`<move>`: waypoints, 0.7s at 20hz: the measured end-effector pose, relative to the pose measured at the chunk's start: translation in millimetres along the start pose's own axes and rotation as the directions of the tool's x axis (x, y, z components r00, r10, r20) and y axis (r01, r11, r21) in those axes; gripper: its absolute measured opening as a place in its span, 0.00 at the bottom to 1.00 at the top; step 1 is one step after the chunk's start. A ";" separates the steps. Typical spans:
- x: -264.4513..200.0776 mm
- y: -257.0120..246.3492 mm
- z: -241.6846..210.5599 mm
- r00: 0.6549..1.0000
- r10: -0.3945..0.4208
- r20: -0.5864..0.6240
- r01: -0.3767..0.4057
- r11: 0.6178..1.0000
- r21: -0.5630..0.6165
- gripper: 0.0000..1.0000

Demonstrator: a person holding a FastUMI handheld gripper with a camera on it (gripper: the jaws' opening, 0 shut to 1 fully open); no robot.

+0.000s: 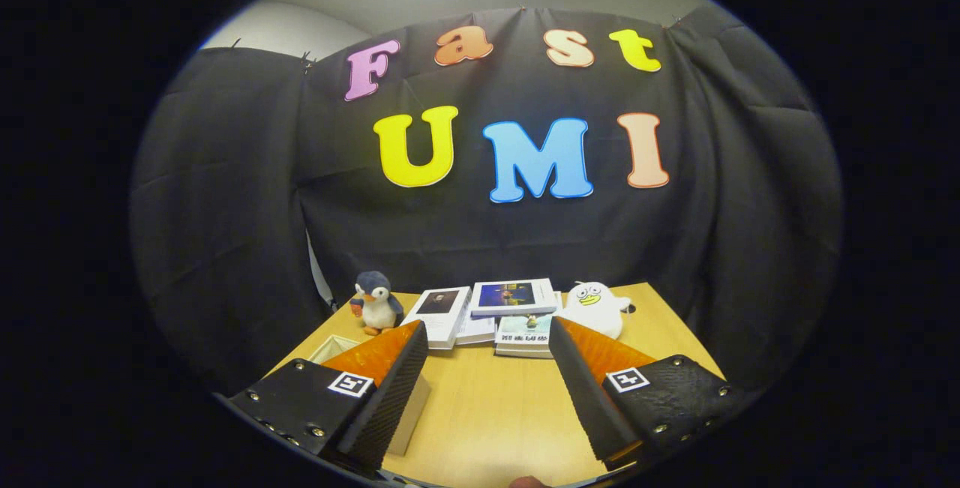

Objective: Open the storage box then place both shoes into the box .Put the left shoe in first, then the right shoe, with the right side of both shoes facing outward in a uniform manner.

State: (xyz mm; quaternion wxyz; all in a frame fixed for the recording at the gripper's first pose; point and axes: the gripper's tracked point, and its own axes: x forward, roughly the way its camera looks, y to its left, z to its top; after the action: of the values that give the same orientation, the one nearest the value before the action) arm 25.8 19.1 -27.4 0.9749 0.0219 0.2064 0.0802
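Smooth wooden table (487, 405); claw (487, 334) agape over it, empty; pale box (409, 413) beside ribbed finger; flat books (514, 297) beyond.

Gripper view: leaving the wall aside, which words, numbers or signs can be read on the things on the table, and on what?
Nothing can be quoted.
Stacked books: cover print too small and blurred to read.
Hand-held gripper, open above the table with nothing between its fingers: one square coded marker on each finger, no words.
Plush penguin and white plush toy: no text.
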 end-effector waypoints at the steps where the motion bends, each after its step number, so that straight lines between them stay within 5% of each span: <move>1: -4.1 -9.2 3.5 1.000 -0.018 0.021 0.018 1.000 -0.015 0.97; 14: -27.3 -60.9 22.3 0.979 -0.100 0.176 0.105 0.994 -0.019 0.98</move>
State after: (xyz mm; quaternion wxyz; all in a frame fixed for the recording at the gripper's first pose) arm 19.2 -45.7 -0.8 0.9923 0.0045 0.1196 0.0304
